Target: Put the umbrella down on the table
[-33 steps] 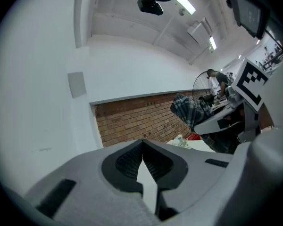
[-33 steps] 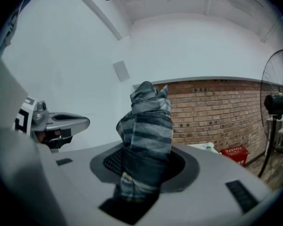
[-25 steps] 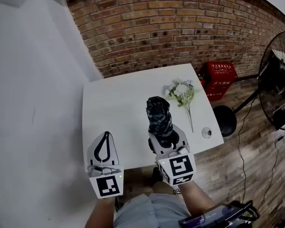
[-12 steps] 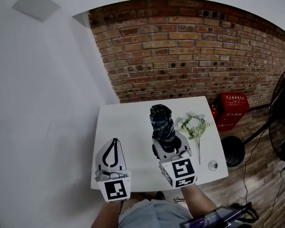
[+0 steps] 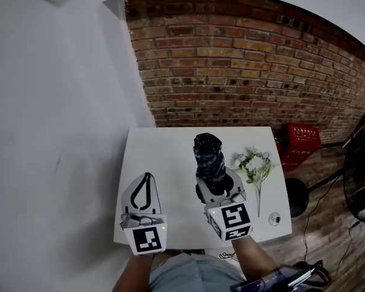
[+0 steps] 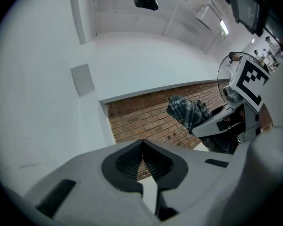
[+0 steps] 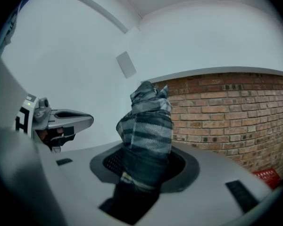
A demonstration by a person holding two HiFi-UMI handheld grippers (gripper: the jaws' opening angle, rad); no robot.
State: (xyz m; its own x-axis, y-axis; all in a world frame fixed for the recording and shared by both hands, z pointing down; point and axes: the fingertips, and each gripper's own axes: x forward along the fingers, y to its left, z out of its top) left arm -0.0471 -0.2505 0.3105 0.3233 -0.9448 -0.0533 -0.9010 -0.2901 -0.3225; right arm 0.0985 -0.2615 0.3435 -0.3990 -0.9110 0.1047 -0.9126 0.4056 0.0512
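1. Brick wall (image 5: 243,59), beyond the bench; white wall (image 5: 61,102) to its left.
2. Bench (image 5: 164,157): white top, standing against the brick wall. It carries the flowers and one small round item.
3. Fan (image 5: 364,175): dark cage, on the floor at the far right and cut by the edge of the head view.
4. Crate (image 5: 301,140): red, on the floor at the bench's far right corner. I cannot tell what is in it.
5. Stool (image 5: 296,196): a dark round seat on the floor, right of the bench.
6. Flowers (image 5: 253,163): a pale bunch lying flat on the bench, stems toward me, just right of the umbrella.
7. Umbrella (image 5: 208,163): folded, in dark plaid cloth. My right gripper (image 5: 219,186) holds it. The jaws stand part open and are clamped on its lower end. The rest sticks out well past the tips, along the jaws. It is held in the air over the middle of the bench, not resting on it.
8. My left gripper (image 5: 147,176): level, over the bench's near left part, beside the right gripper but apart from it. Its jaws are closed tip to tip, with nothing between them.
9. Small round item (image 5: 274,218): near the bench's front right corner, too small to identify.
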